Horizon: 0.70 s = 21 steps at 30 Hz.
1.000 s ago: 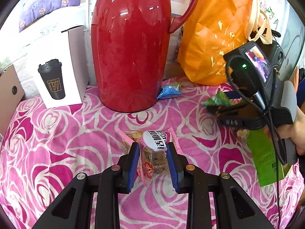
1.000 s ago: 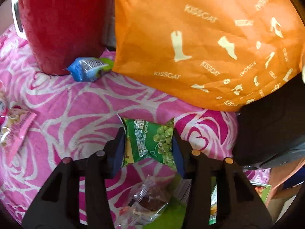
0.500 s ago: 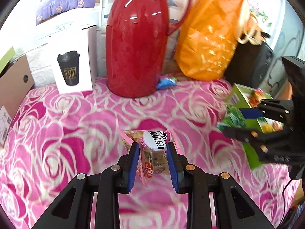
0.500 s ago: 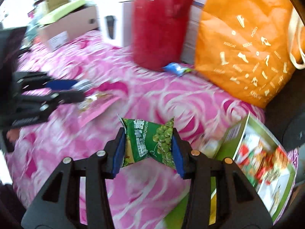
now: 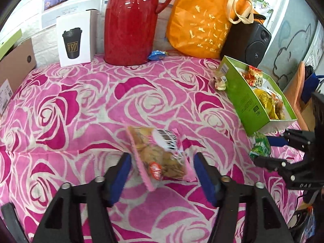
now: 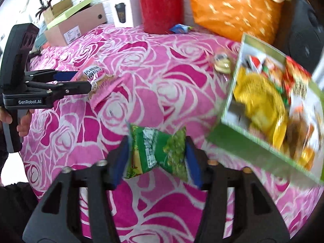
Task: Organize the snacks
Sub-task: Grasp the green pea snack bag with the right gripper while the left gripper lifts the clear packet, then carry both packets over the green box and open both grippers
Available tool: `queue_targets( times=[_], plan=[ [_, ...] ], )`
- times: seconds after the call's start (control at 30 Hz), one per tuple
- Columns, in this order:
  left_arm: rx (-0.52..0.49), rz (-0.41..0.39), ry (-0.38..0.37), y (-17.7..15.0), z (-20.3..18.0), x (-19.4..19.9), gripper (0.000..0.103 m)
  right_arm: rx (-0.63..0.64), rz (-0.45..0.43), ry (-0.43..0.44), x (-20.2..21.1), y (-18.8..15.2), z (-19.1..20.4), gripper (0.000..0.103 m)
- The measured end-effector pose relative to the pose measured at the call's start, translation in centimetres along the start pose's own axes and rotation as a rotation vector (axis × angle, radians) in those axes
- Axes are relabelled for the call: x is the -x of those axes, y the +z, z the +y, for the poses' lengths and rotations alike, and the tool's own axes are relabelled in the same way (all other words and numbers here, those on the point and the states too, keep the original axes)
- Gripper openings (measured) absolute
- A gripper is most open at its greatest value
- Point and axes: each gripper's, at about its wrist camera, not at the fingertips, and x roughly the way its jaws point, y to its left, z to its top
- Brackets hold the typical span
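Observation:
A pink packet of biscuits (image 5: pixel 160 156) lies tilted between the fingers of my left gripper (image 5: pixel 162 174), which stands open with both pads clear of it. The right wrist view shows that packet (image 6: pixel 97 81) at the tips of the left gripper (image 6: pixel 85 83), just above the rose-patterned cloth. My right gripper (image 6: pixel 158 156) is shut on a green packet of peas (image 6: pixel 160 151), held above the cloth left of the green box. The left wrist view has the right gripper (image 5: pixel 263 151) with the pea packet (image 5: pixel 260 145) just in front of the green snack box (image 5: pixel 249 105). That box (image 6: pixel 243 141) holds several packets.
A red thermos (image 5: pixel 131 24), an orange bag (image 5: pixel 200 24), a black speaker (image 5: pixel 251 42) and a white cup box (image 5: pixel 75 38) line the back. A blue packet (image 5: pixel 157 55) lies by the thermos. A small wrapped snack (image 5: pixel 219 81) sits beside the green box. A cardboard box (image 5: pixel 16 64) stands far left.
My left gripper has opened and let go of the pink packet. Both grippers have pulled back from the thermos, and the right one has carried the pea packet close to the green box.

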Motion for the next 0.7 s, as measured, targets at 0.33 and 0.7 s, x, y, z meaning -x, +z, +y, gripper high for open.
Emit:
queue_targets(
  times=[0.33,0.7],
  plan=[
    [0.025,0.003,0.020,0.8,0.3,-1.1,0.073,-0.175,-0.058,0.070,0.1,-3.4,-1.1,0.078],
    [0.057,0.035,-0.011,1.0,1.0,-2.7,0.061,-0.193,-0.079,0.044,-1.1,-2.9,-0.7,0.077]
  ],
)
